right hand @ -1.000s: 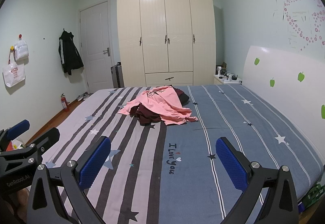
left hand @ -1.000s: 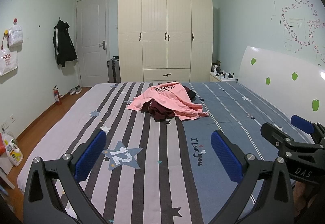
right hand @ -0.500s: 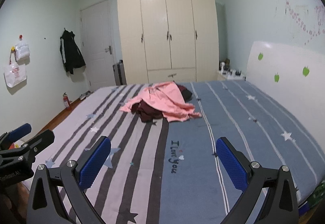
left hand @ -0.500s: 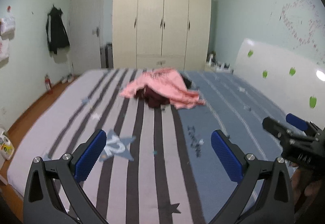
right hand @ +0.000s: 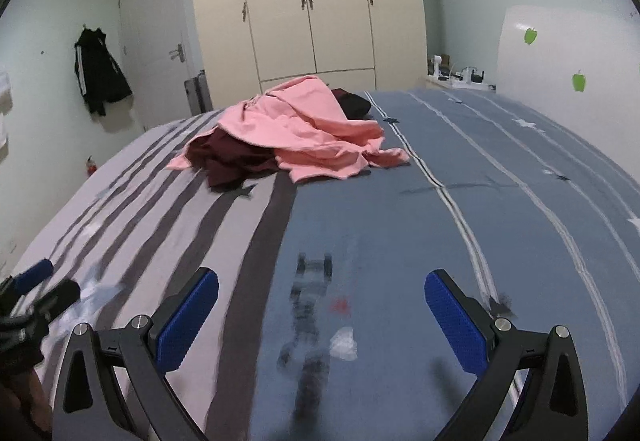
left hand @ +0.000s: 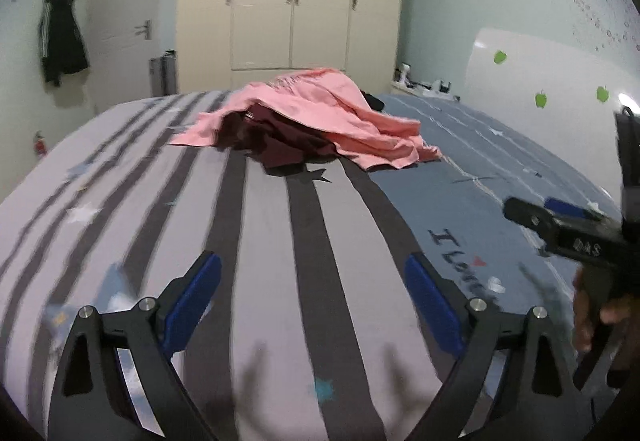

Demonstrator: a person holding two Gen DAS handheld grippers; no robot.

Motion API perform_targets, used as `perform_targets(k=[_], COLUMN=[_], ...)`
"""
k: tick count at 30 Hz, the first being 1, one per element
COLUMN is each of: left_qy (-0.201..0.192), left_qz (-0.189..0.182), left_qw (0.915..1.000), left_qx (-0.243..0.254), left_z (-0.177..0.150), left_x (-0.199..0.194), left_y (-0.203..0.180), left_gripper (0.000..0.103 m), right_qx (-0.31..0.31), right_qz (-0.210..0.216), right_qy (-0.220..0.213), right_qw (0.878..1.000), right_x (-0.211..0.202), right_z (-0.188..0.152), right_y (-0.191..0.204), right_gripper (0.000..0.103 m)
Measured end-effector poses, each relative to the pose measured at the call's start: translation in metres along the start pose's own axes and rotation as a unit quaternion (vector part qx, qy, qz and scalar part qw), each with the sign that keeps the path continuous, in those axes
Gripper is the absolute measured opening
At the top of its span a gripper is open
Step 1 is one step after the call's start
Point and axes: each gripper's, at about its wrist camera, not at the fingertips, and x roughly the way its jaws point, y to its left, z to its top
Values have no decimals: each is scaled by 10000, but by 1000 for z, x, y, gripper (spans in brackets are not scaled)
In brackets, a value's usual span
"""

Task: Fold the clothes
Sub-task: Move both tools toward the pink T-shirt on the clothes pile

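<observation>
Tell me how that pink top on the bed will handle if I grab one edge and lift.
The pink top lies crumpled in soft folds, so it will probably hang limp and stretch out. It drapes over a maroon garment, which may drag along. It looks like thin fabric, so likely light.

Both grippers, left gripper (left hand: 312, 301) and right gripper (right hand: 322, 315): black frames, silver screws, blue-padded jaws
</observation>
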Motion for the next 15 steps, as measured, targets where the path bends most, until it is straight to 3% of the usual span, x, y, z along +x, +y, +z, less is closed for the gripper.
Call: perform_targets(k=[3, 6, 13, 15], left_qy=[309, 511, 791, 815], left_qz=[-156, -69, -140, -172], left_qw=[9987, 9972, 9953, 9949], left_qx=[-365, -534, -538, -563], left_z=[10, 30, 106, 131], left_x=[37, 68, 167, 195], left_y=[9, 16, 33, 37], left_gripper=[90, 86, 67, 66], right_qx=[15, -28, -33, 10], right_qz=[-128, -140, -350, -379], right_qy=[124, 321, 655, 665], right_qw=[9998, 9994, 9972, 9971], right_x=[50, 84, 171, 197], right_z=[13, 29, 89, 108], right_y=[-4, -4, -12, -16], right_gripper=[102, 102, 102, 102])
